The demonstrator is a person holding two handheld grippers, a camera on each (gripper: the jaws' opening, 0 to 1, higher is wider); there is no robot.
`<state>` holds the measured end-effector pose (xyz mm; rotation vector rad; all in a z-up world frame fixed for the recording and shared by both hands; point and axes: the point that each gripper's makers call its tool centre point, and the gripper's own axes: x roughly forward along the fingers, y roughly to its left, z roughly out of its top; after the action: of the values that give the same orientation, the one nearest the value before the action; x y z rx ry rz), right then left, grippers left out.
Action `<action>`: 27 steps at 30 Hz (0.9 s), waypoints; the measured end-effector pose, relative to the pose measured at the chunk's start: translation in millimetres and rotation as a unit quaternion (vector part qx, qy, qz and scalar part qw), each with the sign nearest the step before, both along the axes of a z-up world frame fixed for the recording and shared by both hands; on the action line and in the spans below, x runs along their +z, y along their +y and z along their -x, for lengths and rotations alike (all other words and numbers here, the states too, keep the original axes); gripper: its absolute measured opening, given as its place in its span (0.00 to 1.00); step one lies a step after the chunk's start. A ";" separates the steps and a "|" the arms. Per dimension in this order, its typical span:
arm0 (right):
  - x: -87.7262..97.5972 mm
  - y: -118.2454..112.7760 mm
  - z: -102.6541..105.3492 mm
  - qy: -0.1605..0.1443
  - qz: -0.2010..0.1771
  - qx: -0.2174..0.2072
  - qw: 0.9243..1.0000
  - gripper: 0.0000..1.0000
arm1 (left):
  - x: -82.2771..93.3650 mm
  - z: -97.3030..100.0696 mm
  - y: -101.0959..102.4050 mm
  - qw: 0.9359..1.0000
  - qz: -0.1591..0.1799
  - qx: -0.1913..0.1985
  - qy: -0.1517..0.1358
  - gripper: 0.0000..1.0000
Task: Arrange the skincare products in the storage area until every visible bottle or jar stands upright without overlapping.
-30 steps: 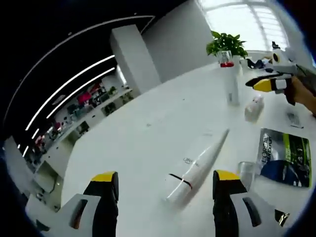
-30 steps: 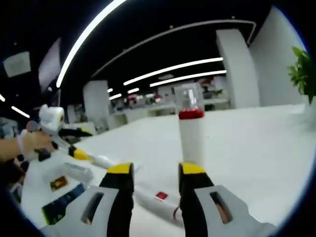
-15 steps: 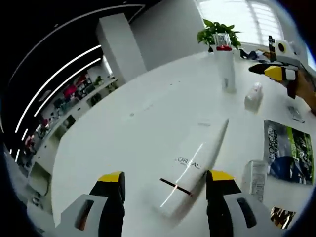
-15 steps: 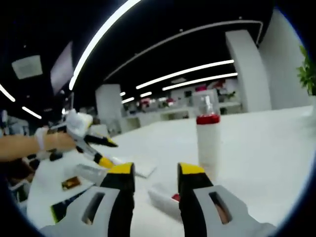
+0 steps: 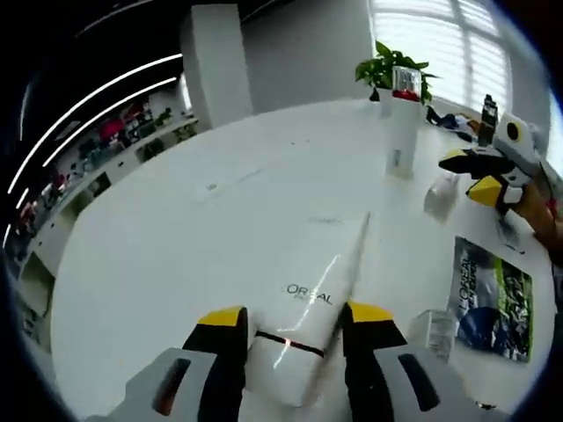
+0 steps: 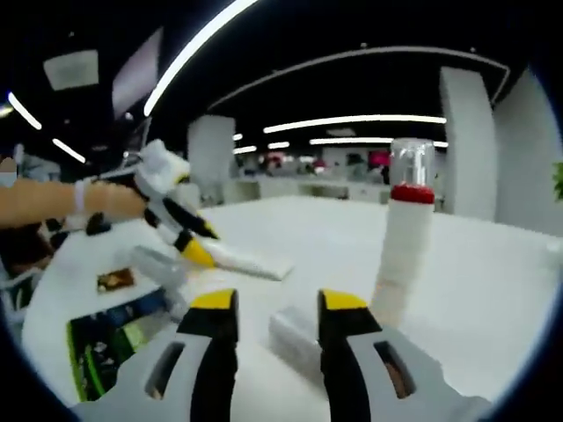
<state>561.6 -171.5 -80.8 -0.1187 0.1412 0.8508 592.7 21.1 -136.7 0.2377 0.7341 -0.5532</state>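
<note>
A white L'Oréal tube (image 5: 321, 294) lies on the white table (image 5: 176, 255), its capped end between the jaws of my left gripper (image 5: 295, 318). The jaws are open and stand close to both sides of the tube. A tall white bottle (image 5: 400, 123) with a red collar and clear cap stands upright farther off. A small pale bottle (image 5: 440, 195) lies on its side near it. My right gripper (image 6: 278, 303) is open and hovers over that small bottle (image 6: 295, 338), with the tall bottle (image 6: 400, 255) just to its right. The right gripper view shows the left gripper (image 6: 180, 233) at the tube (image 6: 251, 261).
A green and blue L'Oréal packet (image 5: 493, 299) lies flat by the table's edge, with a small clear jar (image 5: 431, 330) beside it. A potted plant (image 5: 391, 70) stands behind the tall bottle. A hand (image 5: 532, 207) holds the right gripper (image 5: 479, 171).
My left gripper has moved forward over the tube's capped end and its jaws have narrowed around it. The right gripper has come down closer to the small lying bottle.
</note>
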 end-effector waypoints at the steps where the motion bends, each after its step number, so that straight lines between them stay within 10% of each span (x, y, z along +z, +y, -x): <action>1: 4.0 0.5 0.2 0.000 -0.016 0.001 1.000 0.39 | -0.1 0.1 -1.4 1.000 0.002 -0.002 -0.001 0.36; 9: 24.6 -6.0 3.4 -0.003 -0.069 0.000 0.998 0.37 | 2.1 -2.9 -1.3 0.996 0.044 0.073 0.037 0.31; 21: 28.5 -7.2 1.1 -0.004 -0.081 -0.004 0.997 0.36 | 38.9 16.5 -24.7 0.956 0.261 0.118 0.065 0.30; 23: 28.5 -7.5 0.8 -0.004 -0.081 -0.005 0.997 0.36 | 38.6 22.7 -24.9 0.961 0.246 0.110 0.066 0.30; 27: 26.0 -7.6 -2.1 -0.002 -0.081 -0.010 0.997 0.36 | 26.8 25.4 -17.8 0.988 0.114 0.097 0.046 0.31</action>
<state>563.7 -179.1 -54.9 0.0329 0.0688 0.8396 567.2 3.3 -109.9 -0.0714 0.7664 -0.4590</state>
